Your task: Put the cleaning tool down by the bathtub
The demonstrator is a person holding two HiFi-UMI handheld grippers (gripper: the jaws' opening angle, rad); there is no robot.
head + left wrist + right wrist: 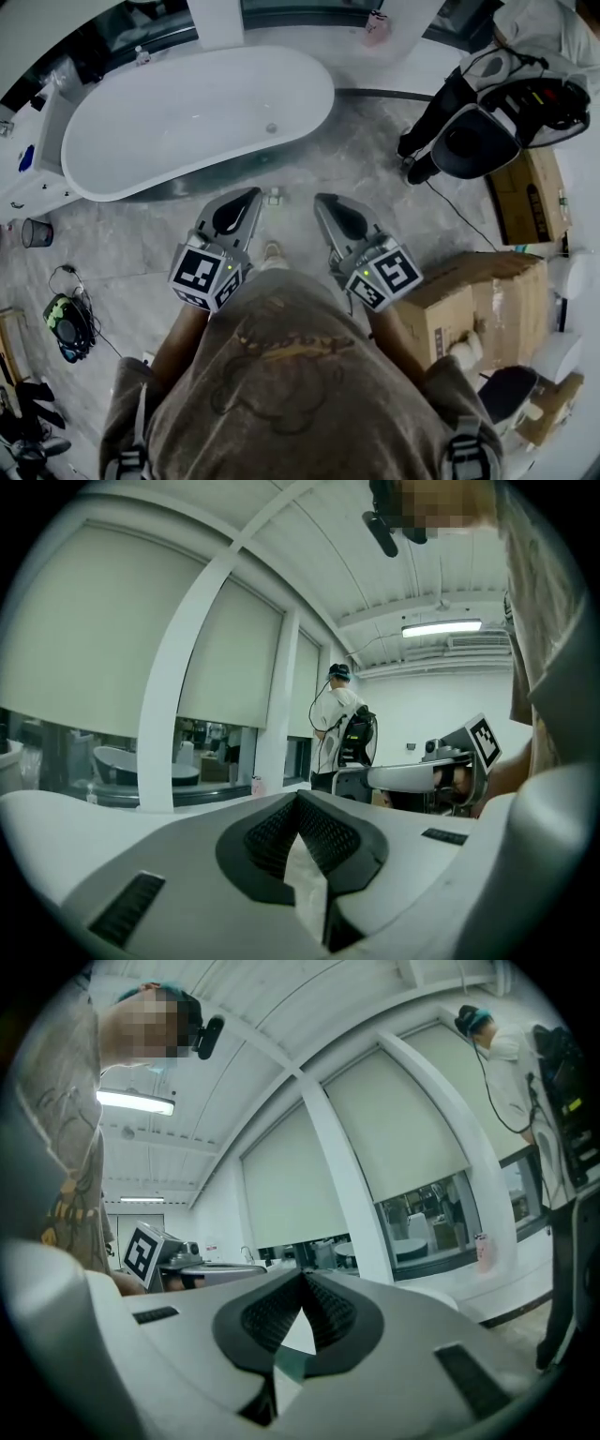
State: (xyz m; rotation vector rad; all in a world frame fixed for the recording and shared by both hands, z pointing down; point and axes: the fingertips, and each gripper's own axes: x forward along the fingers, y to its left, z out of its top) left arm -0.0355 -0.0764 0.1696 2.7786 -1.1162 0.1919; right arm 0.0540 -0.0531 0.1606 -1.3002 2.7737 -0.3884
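Observation:
A white oval bathtub (pixel 187 117) stands on the marble floor at the upper left of the head view. A small pale object (pixel 273 197) lies on the floor just beside its near rim; I cannot tell what it is. My left gripper (pixel 255 193) and right gripper (pixel 319 199) are held side by side in front of my body, both pointing toward the tub. In the left gripper view the left gripper (pixel 298 795) has its jaws closed tip to tip, with nothing between them. The right gripper (pixel 302 1275) looks the same in its own view, shut and empty.
Another person (pixel 497 103) in white with a backpack rig stands at the right, a cable trailing on the floor. Cardboard boxes (pixel 478 300) sit at my right. A small bin (pixel 37 232) and a green and black device (pixel 66 323) lie at the left. My shoe (pixel 273 251) shows between the grippers.

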